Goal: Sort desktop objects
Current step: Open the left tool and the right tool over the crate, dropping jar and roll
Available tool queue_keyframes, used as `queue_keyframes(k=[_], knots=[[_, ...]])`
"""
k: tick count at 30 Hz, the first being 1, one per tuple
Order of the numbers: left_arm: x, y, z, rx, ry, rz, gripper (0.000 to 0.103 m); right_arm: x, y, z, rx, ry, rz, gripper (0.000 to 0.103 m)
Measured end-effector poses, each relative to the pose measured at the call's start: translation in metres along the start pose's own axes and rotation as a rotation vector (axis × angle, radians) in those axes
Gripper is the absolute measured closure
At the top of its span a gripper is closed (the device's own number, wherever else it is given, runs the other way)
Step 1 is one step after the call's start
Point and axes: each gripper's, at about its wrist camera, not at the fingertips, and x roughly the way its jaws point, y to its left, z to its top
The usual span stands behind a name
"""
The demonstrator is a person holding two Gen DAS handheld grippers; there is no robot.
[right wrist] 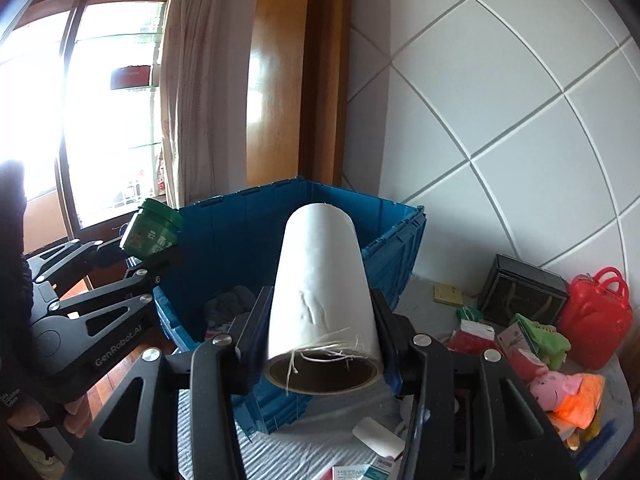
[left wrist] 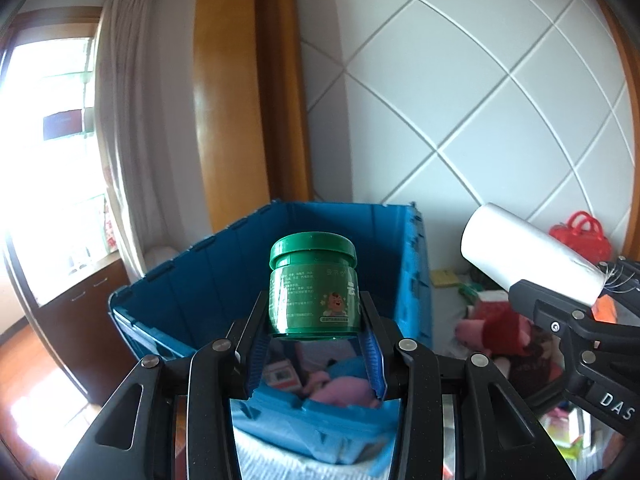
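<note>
My left gripper (left wrist: pixel 314 320) is shut on a green jar (left wrist: pixel 313 282) with a green screw lid, held upright above the near side of a blue plastic crate (left wrist: pixel 208 276). The right gripper (right wrist: pixel 322 332) is shut on a white roll (right wrist: pixel 322 296) with a brown cardboard core and frayed threads at its near end. From the left wrist view the roll (left wrist: pixel 528 252) hangs to the right of the crate, clamped in the right gripper (left wrist: pixel 560 300). From the right wrist view the green jar (right wrist: pixel 154 236) sits at the crate's (right wrist: pixel 224 236) left rim.
Inside the crate lie a pink soft item (left wrist: pixel 344 394), a small box (left wrist: pixel 282 376) and grey cloth (right wrist: pixel 230 300). On the table right of it: a red bag (right wrist: pixel 596 316), dark box (right wrist: pixel 520 292), green toy (right wrist: pixel 544 336), pink plush (right wrist: pixel 556 384), yellow pad (right wrist: pixel 448 292). A padded wall stands behind.
</note>
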Motion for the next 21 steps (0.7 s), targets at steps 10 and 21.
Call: queue_keyframes(k=[10, 21], knots=[[0.042, 0.054, 0.013, -0.043, 0.019, 0.068, 0.063, 0.057, 0.036, 0.026, -0.043, 0.025, 0.076, 0.057], [0.119, 0.101, 0.011, 0.030, 0.187, -0.002, 0.063, 0.126, 0.098, 0.029, -0.059, 0.162, 0.020, 0.057]])
